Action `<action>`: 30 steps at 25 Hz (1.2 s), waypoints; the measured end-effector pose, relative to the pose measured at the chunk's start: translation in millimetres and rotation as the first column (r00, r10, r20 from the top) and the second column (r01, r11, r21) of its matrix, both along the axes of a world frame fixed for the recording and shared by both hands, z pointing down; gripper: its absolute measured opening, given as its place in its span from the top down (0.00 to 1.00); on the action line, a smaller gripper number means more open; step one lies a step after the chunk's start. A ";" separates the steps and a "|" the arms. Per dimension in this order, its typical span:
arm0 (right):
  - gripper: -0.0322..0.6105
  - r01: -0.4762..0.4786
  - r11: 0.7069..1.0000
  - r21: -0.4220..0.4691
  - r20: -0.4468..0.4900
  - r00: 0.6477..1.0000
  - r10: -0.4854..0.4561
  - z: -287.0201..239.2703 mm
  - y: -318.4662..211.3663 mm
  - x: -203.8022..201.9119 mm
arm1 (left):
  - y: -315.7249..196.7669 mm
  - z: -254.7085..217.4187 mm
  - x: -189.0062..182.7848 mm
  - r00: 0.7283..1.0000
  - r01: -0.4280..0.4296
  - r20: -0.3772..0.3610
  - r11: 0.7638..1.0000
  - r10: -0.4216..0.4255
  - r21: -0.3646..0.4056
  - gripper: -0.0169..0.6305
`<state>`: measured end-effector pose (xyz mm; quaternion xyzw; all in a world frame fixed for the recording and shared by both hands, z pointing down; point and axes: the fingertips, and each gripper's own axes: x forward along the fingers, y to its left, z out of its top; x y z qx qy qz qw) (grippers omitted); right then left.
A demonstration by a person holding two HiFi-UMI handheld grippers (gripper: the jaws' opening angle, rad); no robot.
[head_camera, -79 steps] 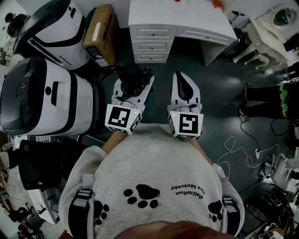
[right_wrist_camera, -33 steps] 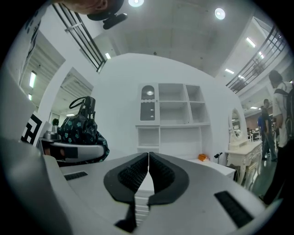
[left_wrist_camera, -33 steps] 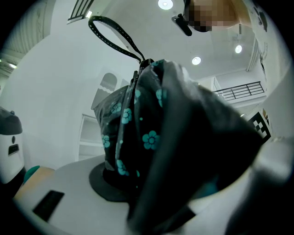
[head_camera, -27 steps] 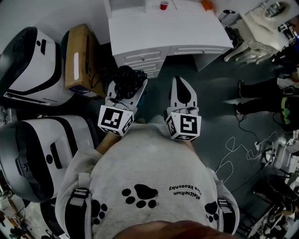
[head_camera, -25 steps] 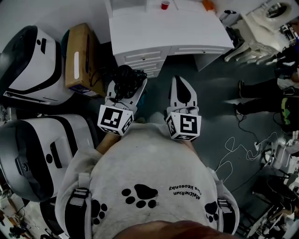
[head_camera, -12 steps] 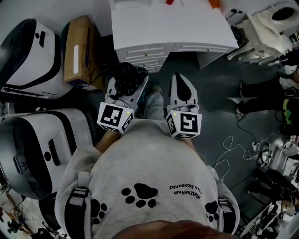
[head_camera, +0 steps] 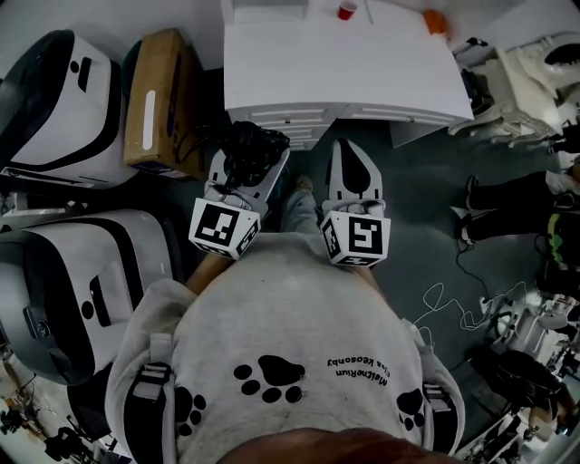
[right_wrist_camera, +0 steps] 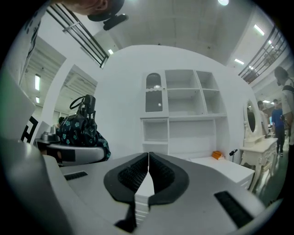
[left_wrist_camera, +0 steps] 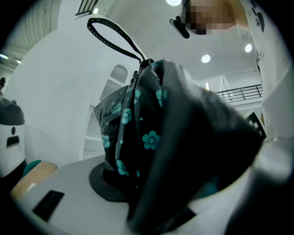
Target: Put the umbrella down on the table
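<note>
Snugly within left claw (head_camera: 251, 165), umbrella (left_wrist_camera: 138, 131).

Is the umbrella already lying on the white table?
No, the umbrella is clamped in the left gripper, in front of the table, not on its top.

umbrella (left_wrist_camera: 138, 133): black, teal flowers | table (head_camera: 344, 72): white | cup (head_camera: 347, 11): red

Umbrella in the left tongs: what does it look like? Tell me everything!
The umbrella is folded, a bunched bundle of black fabric printed with teal flowers. A black strap loop with pale dots sticks up from its top. The left tongs squeeze it, holding it in the air before the white desk, not on it.
</note>
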<state>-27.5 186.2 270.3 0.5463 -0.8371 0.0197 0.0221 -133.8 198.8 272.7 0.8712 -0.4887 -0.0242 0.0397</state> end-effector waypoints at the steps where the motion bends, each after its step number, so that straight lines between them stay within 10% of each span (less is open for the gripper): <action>1: 0.90 0.006 1.000 -0.001 -0.003 1.000 -0.006 -0.6 -13.9 2.1 | -12.9 0.0 2.4 1.000 0.005 -0.002 1.000 -0.005 -0.002 0.62; 15: 0.90 0.067 0.997 -0.041 -0.007 0.998 -0.068 7.2 -193.9 71.4 | -179.5 8.3 79.5 0.999 0.041 -0.006 0.998 -0.041 -0.049 0.62; 30: 0.90 0.174 0.985 -0.016 -0.003 0.985 -0.174 -3.2 -227.1 46.5 | -203.0 -3.7 62.0 0.992 0.125 0.016 0.992 -0.125 -0.027 0.62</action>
